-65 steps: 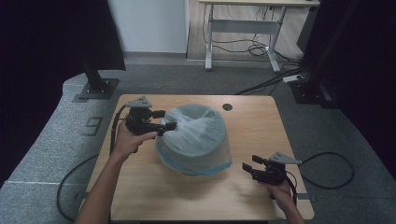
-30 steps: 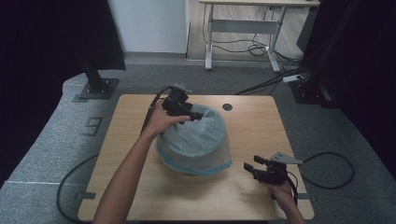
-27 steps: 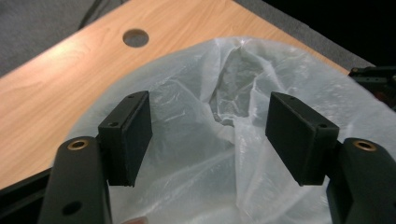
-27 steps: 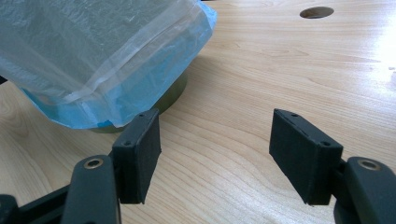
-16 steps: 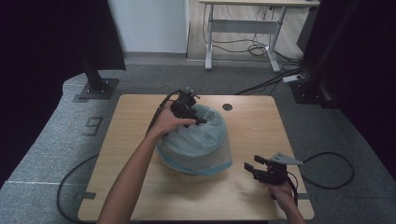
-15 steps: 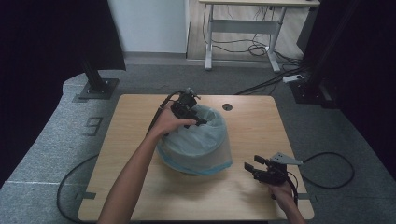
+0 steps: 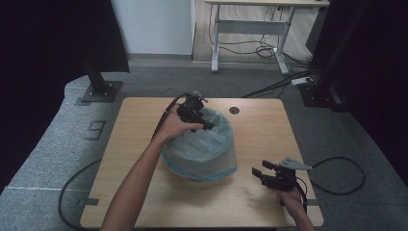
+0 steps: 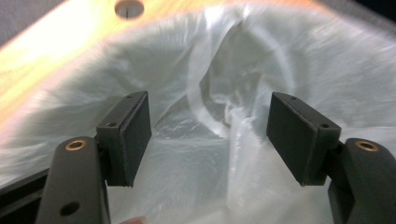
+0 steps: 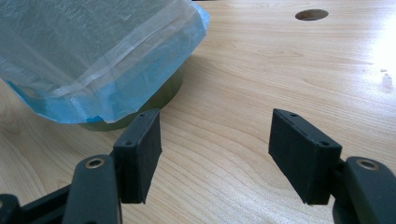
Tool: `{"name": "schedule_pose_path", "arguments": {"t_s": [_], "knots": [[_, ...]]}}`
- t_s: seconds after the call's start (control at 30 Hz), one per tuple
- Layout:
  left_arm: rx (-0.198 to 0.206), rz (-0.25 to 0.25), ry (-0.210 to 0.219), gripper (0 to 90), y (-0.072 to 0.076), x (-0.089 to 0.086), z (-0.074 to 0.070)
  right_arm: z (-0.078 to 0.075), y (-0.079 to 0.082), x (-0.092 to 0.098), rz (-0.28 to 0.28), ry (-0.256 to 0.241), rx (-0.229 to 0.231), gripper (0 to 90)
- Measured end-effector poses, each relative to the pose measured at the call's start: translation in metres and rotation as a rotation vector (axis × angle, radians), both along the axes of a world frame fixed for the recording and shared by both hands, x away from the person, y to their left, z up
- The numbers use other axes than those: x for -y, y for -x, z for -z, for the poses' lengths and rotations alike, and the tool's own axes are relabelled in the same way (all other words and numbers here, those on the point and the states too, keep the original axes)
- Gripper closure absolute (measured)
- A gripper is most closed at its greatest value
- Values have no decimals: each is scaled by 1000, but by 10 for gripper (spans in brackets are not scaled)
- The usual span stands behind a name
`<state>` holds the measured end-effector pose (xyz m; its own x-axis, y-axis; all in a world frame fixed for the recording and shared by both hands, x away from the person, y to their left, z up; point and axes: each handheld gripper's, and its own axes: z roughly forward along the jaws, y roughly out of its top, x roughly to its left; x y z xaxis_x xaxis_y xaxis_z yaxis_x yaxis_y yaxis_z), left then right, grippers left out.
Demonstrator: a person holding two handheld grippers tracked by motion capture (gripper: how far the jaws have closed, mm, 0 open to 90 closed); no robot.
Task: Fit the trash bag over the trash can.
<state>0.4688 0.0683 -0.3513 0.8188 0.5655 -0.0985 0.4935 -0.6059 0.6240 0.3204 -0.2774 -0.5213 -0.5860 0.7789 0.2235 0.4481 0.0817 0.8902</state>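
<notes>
Here, in the high view, the bin (image 7: 201,166) stands mid-bench (image 7: 269,130), its liner (image 7: 211,139) draped over the rim. The left hand-held gripper (image 7: 204,122) hovers over the liner's mouth; the right hand-held gripper (image 7: 262,174) rests released near the bench's front right.

In the left gripper view, the jaws stand apart around a liner fold (image 8: 219,116). Centre the fold, then close.

In the right gripper view, the jaws gape over bare bench (image 9: 261,74) beside the bin base (image 9: 140,107). Brace the bin if it shifts.
</notes>
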Motion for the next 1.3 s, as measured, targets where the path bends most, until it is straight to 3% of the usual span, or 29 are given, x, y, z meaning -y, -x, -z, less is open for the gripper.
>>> {"name": "schedule_pose_path", "arguments": {"t_s": [0.23,0.43,0.77,0.97,1.3], "knots": [[41,27,69,306,29,-18,-20,0,0,-2,-9,7,-4,335],[55,67,97,305,54,-29,-21,1,0,-4,-11,11,-8,335],[1,99,10,375,61,-20,-5,3,0,-8,-25,24,-16,335],[-41,112,-40,399,57,-8,5,4,0,-7,-23,22,-19,335],[-110,105,-80,398,47,1,14,4,0,-6,-21,19,-17,335]]}}
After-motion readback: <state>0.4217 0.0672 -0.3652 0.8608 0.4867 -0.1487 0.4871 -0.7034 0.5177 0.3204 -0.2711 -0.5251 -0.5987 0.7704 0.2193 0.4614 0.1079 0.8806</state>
